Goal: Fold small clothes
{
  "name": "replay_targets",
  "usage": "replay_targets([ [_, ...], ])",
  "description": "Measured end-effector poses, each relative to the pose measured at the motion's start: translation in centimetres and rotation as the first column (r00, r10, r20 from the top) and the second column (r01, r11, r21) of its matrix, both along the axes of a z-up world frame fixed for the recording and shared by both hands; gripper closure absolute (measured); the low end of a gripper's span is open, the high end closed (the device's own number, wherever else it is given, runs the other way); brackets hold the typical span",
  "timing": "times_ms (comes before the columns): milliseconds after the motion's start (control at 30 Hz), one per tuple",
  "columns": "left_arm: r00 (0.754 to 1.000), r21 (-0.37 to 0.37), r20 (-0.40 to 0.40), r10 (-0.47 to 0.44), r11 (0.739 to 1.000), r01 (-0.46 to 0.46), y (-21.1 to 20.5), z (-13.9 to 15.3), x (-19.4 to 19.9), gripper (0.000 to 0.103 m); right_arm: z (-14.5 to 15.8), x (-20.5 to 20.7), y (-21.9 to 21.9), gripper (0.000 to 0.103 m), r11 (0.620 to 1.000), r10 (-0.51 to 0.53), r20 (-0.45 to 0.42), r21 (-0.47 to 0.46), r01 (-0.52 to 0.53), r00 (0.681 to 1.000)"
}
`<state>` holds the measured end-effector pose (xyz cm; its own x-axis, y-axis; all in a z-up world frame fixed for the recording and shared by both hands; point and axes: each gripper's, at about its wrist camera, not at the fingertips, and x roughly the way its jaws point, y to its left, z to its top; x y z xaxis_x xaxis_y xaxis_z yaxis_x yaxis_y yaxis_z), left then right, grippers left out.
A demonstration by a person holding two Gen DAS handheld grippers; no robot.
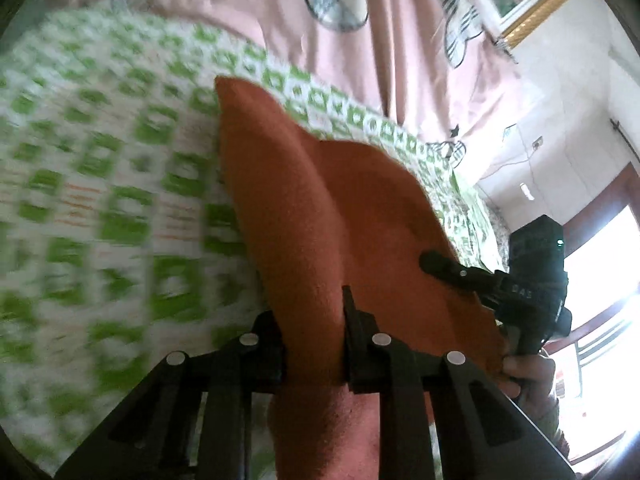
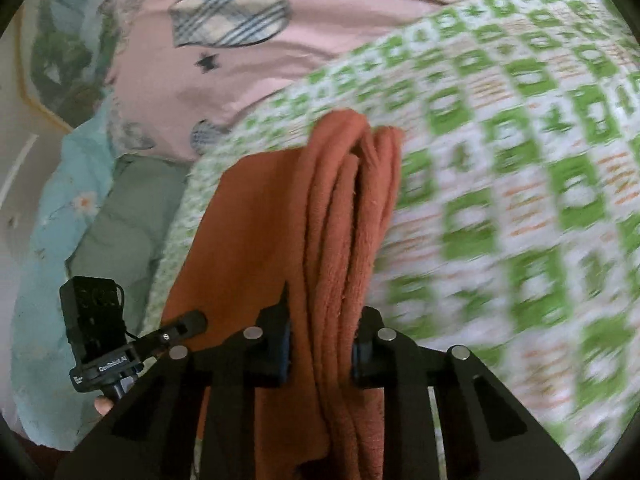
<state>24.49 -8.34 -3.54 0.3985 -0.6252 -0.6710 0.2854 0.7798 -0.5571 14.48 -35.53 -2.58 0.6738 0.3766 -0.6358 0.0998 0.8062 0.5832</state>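
**A:** ok so where are we at? From the left wrist cam we've got the left gripper (image 1: 314,344) clamped down on the rust-orange cloth (image 1: 320,208), with the fabric pinched between both fingers and running out ahead of them.

**B:** yep, and same deal on our other side. The right gripper (image 2: 320,344) is closed on a bunched edge of that orange cloth (image 2: 280,220); we can see several folded layers stacked up between the fingers there.

**A:** so the cloth is stretched between our two grippers, over the green-and-white patterned blanket (image 1: 120,184). We can't tell how much of it actually touches the blanket, everything is motion-blurred.

**B:** agreed. In the left view we can spot the right gripper off to the right, one finger (image 1: 440,264) lying across the cloth edge. In the right view the left gripper sits bottom left, finger (image 2: 184,326) at the cloth edge too.

**A:** behind the blanket there's pink bedding with plaid patches (image 1: 400,40).

**B:** and a light blue floral quilt (image 2: 60,208) beside a grey-green cushion (image 2: 128,220) on our left in the right view.
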Motion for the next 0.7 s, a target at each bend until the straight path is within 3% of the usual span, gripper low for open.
replay_targets([
  [100,0.999,0.053,0.046,0.026,0.998,-0.028,4.0,1.7,-2.7,0.083,-0.7,0.1,4.0,0.080,0.997,0.057,0.037,0.048,-0.059,0.998],
  [267,0.996,0.087,0.057,0.074,0.993,-0.078,10.3,2.6,-6.9,0.083,-2.5,0.2,9.6,0.080,0.984,0.152,0.048,0.090,-0.156,0.987],
  [433,0.990,0.128,-0.048,0.131,0.984,-0.124,13.5,-1.3,-8.4,0.081,-5.4,0.4,12.3,0.080,0.987,0.162,-0.051,0.016,-0.162,0.985],
  [500,0.988,0.121,-0.061,0.143,0.983,-0.135,14.0,-2.5,-8.7,0.076,-5.8,0.3,12.2,0.078,0.988,0.151,-0.065,0.005,-0.151,0.986],
  [633,0.980,0.151,-0.070,0.187,0.973,-0.175,14.5,-3.0,-8.5,0.054,-5.2,-0.1,12.6,0.065,0.986,0.143,-0.099,-0.068,-0.150,0.985],
  [700,0.978,0.169,-0.057,0.201,0.967,-0.189,15.2,-2.8,-8.8,0.052,-4.3,-0.3,12.5,0.062,0.983,0.130,-0.103,-0.119,-0.142,0.986],
])
